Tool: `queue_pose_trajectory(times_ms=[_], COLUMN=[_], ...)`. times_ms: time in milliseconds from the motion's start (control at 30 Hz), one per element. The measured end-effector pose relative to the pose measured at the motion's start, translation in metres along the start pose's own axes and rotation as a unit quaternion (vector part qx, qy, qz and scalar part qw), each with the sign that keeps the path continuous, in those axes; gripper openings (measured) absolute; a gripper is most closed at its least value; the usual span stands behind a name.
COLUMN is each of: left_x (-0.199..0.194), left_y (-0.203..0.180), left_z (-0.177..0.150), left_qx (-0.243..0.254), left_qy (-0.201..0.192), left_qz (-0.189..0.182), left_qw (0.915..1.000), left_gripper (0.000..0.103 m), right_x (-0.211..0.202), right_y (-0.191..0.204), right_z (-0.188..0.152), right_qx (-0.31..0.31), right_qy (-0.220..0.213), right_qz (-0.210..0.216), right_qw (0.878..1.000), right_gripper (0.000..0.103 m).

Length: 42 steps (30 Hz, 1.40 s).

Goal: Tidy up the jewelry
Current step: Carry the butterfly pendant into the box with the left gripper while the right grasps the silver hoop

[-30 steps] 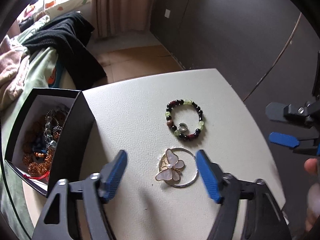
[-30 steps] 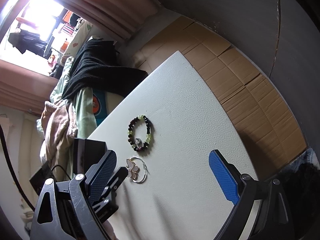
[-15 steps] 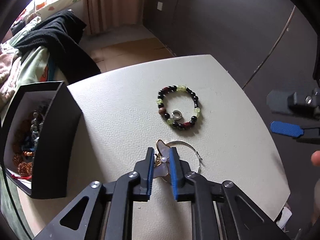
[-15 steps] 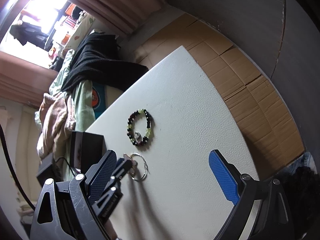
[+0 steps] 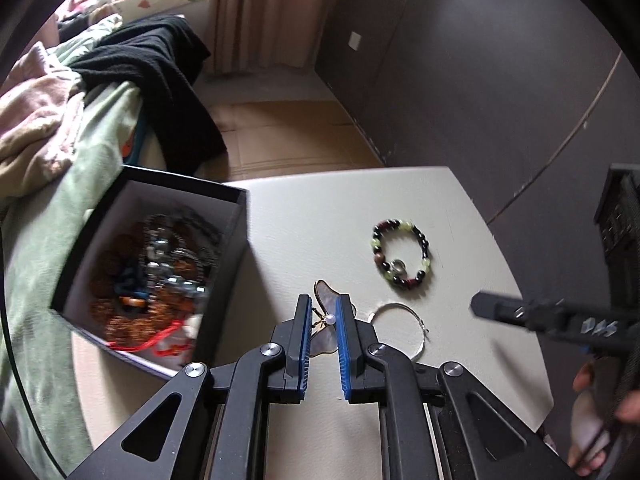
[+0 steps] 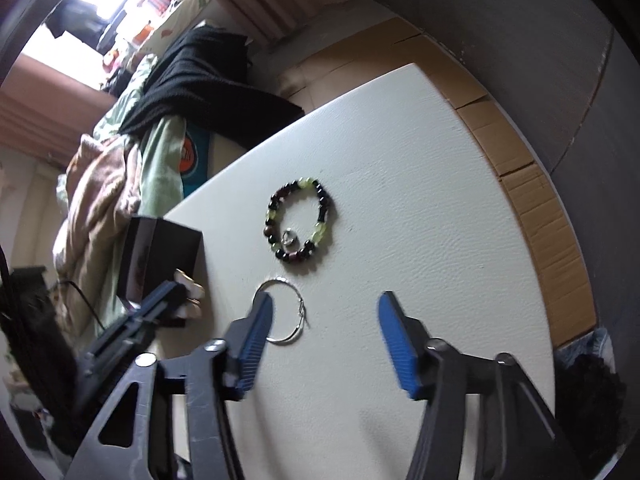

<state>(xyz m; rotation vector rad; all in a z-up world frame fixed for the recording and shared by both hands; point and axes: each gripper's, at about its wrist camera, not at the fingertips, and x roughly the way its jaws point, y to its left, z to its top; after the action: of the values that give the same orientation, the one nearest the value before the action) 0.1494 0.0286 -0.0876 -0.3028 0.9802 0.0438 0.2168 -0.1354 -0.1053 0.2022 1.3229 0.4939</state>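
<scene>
My left gripper is shut on a butterfly brooch with pale wings and a pearl, held just above the white table next to the black jewelry box. It also shows in the right wrist view. A silver hoop lies on the table beside it; it also shows in the right wrist view. A beaded bracelet of dark and green beads lies farther back, also seen in the right wrist view. My right gripper is open over the hoop.
The white table ends close on the right. The box holds several pieces of jewelry. A bed with green sheets and black clothes stands left of the table. Brown cardboard covers the floor.
My left gripper closed on the butterfly brooch and carried it left toward the box, off the hoop. My right gripper moved in over the hoop.
</scene>
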Motion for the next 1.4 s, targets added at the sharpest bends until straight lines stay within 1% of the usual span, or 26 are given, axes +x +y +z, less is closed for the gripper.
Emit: queue_pose_trajectory(times_ms=[100,167,300,400,467,567,733,833,867,900,1033,1067,1133,1233,1400], left_x=[-0.009,-0.014,-0.022,-0.028,-0.031,-0.034,-0.038,-0.040,-0.042,-0.043,-0.046,-0.046,-0.046,-0.048,-0.051], left_y=[0.008,0.012,0.020,0.028,0.033,0.040,0.049,0.053,0.054,0.055,0.060,0.061,0.062,0.064,0.068], left_z=[0.002,0.002,0.003,0.004,0.004,0.004,0.004,0.003,0.003,0.003,0.003,0.003,0.004,0.005,0.007], left_qx=[-0.009,-0.016,-0.026,-0.033,-0.038,-0.047,-0.056,-0.057,-0.057,-0.058,-0.066,-0.067,-0.069,-0.073,-0.080], left_qy=[-0.008,-0.011,-0.019,-0.025,-0.028,-0.029,-0.034,-0.036,-0.039,-0.042,-0.049,-0.050,-0.051,-0.055,-0.062], left_qz=[-0.001,-0.001,-0.003,-0.007,-0.008,-0.010,-0.007,-0.001,0.002,0.003,0.011,0.014,0.016,0.017,0.018], left_qw=[0.9999,0.9998,0.9995,0.9991,0.9989,0.9984,0.9979,0.9977,0.9976,0.9974,0.9966,0.9964,0.9962,0.9957,0.9948], left_gripper=[0.012,0.012,0.012,0.012,0.012,0.012,0.012,0.012,0.012,0.012,0.012,0.012,0.012,0.012,0.012], right_x=[0.011,0.017,0.027,0.034,0.038,0.039,0.040,0.040,0.039,0.039,0.037,0.037,0.033,0.021,0.004], right_y=[0.009,0.014,0.025,0.032,0.038,0.046,0.057,0.058,0.059,0.061,0.067,0.067,0.065,0.063,0.058], right_z=[-0.004,-0.006,-0.009,-0.011,-0.012,-0.017,-0.021,-0.024,-0.024,-0.025,-0.028,-0.028,-0.028,-0.025,-0.020], right_qx=[-0.017,-0.027,-0.045,-0.058,-0.070,-0.096,-0.132,-0.145,-0.148,-0.154,-0.179,-0.179,-0.172,-0.163,-0.140], right_qy=[0.011,0.018,0.023,0.027,0.027,0.018,0.010,0.007,0.005,0.003,-0.001,-0.001,0.001,-0.013,-0.026], right_qz=[-0.012,-0.017,-0.037,-0.050,-0.068,-0.113,-0.156,-0.165,-0.168,-0.173,-0.190,-0.187,-0.168,-0.147,-0.098], right_qw=[1.000,0.999,0.998,0.997,0.995,0.989,0.979,0.976,0.975,0.973,0.965,0.966,0.971,0.975,0.985], right_gripper=[0.038,0.027,0.026,0.021,0.017,0.010,0.009,0.009,0.007,0.005,0.004,0.004,0.004,0.004,0.004])
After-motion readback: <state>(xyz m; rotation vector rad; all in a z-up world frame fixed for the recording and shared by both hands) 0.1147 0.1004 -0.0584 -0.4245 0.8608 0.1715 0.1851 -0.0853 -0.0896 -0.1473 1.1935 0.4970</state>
